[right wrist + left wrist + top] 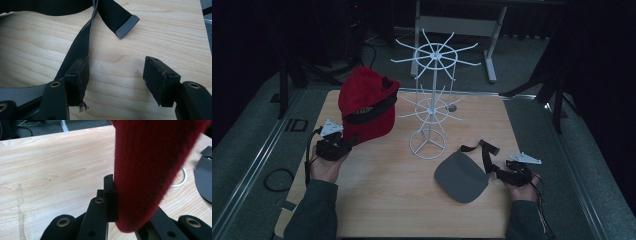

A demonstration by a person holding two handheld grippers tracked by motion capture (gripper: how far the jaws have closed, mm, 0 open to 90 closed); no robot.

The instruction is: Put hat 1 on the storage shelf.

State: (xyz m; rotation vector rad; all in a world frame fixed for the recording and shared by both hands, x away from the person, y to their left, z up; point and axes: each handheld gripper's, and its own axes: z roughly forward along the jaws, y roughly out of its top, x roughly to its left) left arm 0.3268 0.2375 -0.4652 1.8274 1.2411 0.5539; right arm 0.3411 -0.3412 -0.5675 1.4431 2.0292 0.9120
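A red cap (366,102) with a black band is held up above the left part of the wooden table (377,195). My left gripper (339,143) is shut on its lower edge; in the left gripper view the red fabric (147,177) is pinched between the jaws. A white wire hat stand (432,95) rises at the table's middle. A grey visor (462,176) with a black strap (486,156) lies flat at the right. My right gripper (511,170) stands open just right of it, the strap (80,47) running beside its left jaw, nothing between the pads.
The stand's round base (428,145) sits between cap and visor. The strap's grey tab end (127,26) lies on the wood ahead of my right gripper. A metal frame (492,45) stands on the floor behind the table. A cable loop (278,180) lies at the left.
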